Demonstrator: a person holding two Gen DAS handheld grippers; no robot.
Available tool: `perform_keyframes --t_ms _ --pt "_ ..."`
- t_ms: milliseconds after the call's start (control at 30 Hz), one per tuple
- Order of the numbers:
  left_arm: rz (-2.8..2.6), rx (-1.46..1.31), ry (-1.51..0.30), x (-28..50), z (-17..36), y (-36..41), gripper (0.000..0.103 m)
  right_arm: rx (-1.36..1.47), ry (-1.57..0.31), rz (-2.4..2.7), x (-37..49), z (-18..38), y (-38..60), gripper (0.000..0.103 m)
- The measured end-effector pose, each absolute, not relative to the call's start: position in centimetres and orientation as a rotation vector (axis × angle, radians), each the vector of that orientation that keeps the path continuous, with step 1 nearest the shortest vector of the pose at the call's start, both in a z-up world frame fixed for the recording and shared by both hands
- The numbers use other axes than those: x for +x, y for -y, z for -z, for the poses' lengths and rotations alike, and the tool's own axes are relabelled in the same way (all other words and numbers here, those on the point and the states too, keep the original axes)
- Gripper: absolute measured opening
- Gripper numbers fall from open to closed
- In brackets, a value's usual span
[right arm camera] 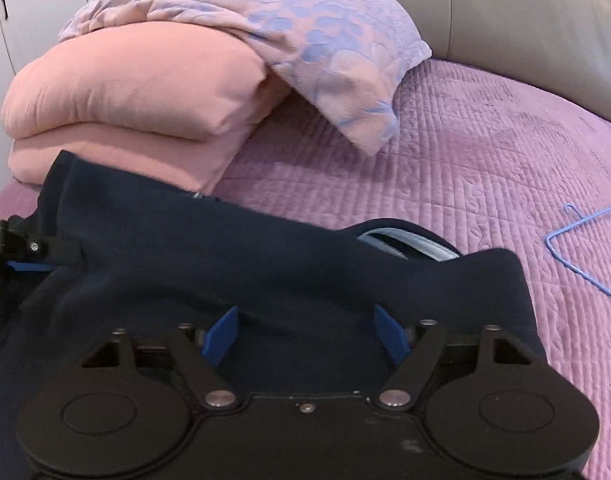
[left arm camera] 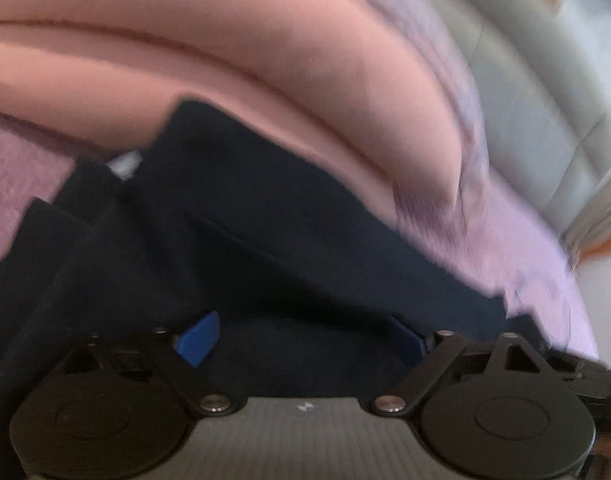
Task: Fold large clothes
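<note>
Right claw spread over navy garment, left claw spread likewise, bare quilt rightward.

Dark navy garment, large, soft knit-looking fabric, lies on the pink quilted bed. Not flat: bunched into broad folds and ridges, one thick ridge running across the middle. A light grey ribbed band shows in an opening near its upper right, looks like a collar or hem lining. Far left corner rests against the folded pink duvet. Right edge drops onto the quilt. Left wrist view is blurred; it shows the same navy cloth creased in overlapping layers.
</note>
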State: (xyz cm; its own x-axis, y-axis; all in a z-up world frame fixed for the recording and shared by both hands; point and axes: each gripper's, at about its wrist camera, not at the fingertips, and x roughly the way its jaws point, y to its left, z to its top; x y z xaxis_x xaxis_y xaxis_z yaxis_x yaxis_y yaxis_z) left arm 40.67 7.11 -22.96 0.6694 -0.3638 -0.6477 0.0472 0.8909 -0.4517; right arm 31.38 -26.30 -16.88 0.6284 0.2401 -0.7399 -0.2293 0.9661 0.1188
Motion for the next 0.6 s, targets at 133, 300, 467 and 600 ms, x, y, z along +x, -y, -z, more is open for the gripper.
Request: perform_keyframes --t_ms 133,300,467,600 --pt "0.198 -0.320 -0.739 38.8 24.3 -10.2 0.012 0.019 -0.826 -0.266 30.9 17.2 29.3 0.100" --pt "0.207 -0.334 -0.868 38.9 20.5 -12.4 0.061 -0.046 -0.855 -0.277 29.3 13.9 30.8 0.099" --pt "0.517 -0.038 -0.746 35.1 14.2 -6.7 0.103 -0.121 -0.789 -0.669 25.0 9.4 27.9 0.100" --pt "0.773 0.049 -0.874 34.3 16.1 -1.0 0.103 -0.292 -0.839 -0.803 22.9 11.3 23.4 0.100"
